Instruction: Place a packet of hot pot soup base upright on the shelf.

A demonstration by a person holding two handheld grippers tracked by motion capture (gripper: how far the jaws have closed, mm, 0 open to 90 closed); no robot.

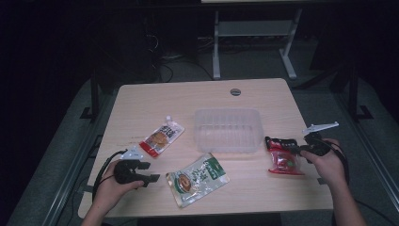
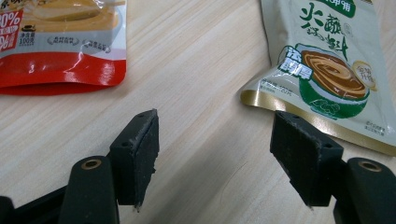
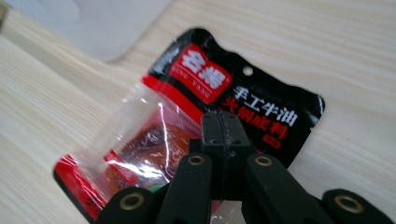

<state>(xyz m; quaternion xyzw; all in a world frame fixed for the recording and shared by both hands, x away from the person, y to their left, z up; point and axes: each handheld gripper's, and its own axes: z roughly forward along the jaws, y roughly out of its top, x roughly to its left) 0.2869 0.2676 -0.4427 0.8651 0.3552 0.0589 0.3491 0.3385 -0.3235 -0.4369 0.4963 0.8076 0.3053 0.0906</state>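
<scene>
While the right hand-held gripper [image 3: 223, 135] pinches the red-and-black sauce packet [image 3: 187, 135] on the table [image 1: 141, 101] just right of the clear tub [image 1: 227, 130], likely to load it, the left hand-held gripper [image 2: 215, 154] waits wide open near the green pouch [image 2: 327, 70].

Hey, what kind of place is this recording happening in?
Probably a lab or workshop, not a home: a plain wooden table on a dark floor, loose cables behind it, and a white metal desk frame at the back.
</scene>
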